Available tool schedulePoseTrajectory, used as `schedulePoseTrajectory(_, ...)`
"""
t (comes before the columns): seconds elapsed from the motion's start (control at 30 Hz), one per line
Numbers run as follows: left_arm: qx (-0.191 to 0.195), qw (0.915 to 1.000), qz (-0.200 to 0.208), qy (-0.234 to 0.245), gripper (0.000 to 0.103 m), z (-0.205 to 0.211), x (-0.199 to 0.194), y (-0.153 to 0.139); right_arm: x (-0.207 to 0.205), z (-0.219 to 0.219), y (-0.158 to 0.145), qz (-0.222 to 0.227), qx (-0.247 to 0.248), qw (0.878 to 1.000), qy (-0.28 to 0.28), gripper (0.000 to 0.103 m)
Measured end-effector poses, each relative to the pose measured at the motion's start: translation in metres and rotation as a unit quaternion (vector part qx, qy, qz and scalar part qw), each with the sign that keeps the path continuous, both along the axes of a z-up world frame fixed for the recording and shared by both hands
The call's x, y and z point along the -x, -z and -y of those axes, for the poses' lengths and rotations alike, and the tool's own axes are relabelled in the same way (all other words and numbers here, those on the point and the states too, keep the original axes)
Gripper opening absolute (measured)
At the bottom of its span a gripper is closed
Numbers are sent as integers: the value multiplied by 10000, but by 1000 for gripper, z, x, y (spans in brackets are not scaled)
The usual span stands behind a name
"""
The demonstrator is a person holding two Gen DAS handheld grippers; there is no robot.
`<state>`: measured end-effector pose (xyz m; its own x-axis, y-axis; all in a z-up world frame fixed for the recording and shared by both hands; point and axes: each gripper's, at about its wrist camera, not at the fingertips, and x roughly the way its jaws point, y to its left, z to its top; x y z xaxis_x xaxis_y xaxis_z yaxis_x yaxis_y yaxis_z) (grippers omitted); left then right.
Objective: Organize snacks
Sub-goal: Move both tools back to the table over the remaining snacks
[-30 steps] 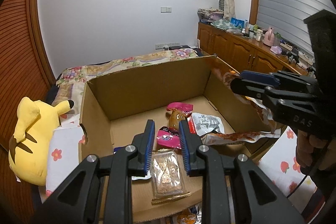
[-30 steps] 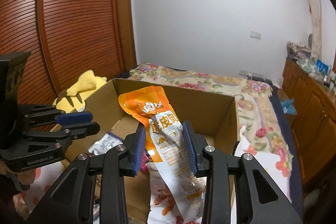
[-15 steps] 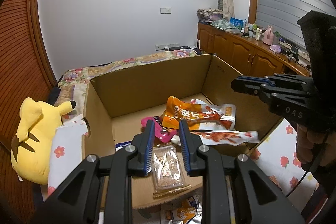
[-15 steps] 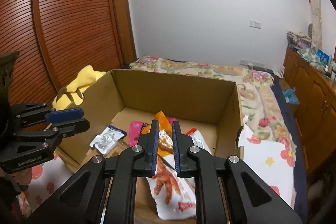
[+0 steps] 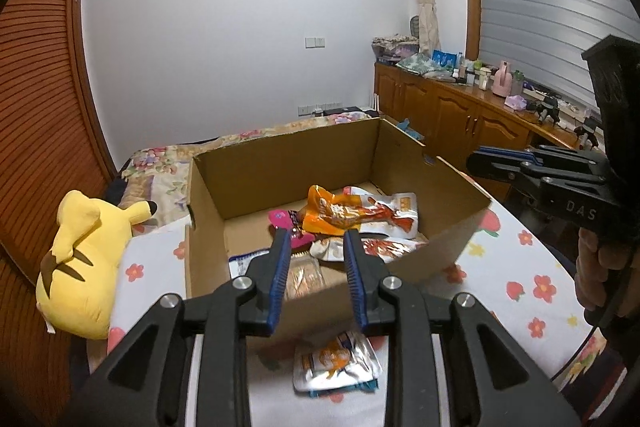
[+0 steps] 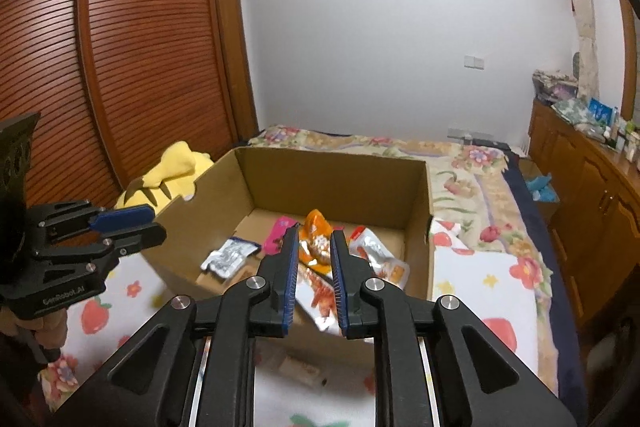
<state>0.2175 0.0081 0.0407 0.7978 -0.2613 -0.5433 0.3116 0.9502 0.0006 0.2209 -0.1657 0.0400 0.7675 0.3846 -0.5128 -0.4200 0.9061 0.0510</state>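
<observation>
Left claw [image 5: 314, 239]: jaws a narrow gap apart after just easing open a little; nothing between the pads.
Right claw [image 6: 314, 235]: closed to a slit, gripping nothing.
Under the left claw: a silver-and-orange foil snack pouch [image 5: 336, 363] lies flat on the flower-print cloth [image 5: 520, 267], outside the box and just before its near wall.
Ahead of both claws: an open brown cardboard box [image 5: 280, 167], its near wall just below the fingertips.
In the box: a clear-wrapped brown biscuit pack [image 5: 304, 277] nearest the left claw; beyond it a crumpled orange snack bag [image 5: 336, 213], a pink packet [image 5: 282, 219] and a white-and-red packet [image 5: 396, 211], touching or overlapping.
Box's left part: a silver sachet [image 6: 228, 255], apart from the pile.
Left of box: a yellow plush toy [image 5: 80, 259].
</observation>
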Motion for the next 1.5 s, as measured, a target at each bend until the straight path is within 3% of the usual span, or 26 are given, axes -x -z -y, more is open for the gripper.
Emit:
schedulePoseTrajectory(0.13,17,10000,52,-33,29,-5,21,3,28,6,3,11,-95,9999,44,14)
schedulePoseTrajectory(0.37,125,9997,78,-196,37,-12,54,20,66,20,21,-63,-219,9995,196,31)
schedulePoseTrajectory(0.57,183,9995,-10,-271,46,-17,66,46,83,26,49,-233,-43,9992,326,45)
schedulePoseTrajectory(1.0,101,9970,-466,-604,46,-24,65,118,78,39,131,-1060,183,9922,636,45)
schedulePoseTrajectory(1.33,-22,9963,-540,-663,46,-26,60,137,69,45,154,-1526,179,9850,787,42)
schedulePoseTrajectory(1.5,-84,9964,-522,-670,46,-24,59,140,67,40,155,-1521,361,9849,749,31)
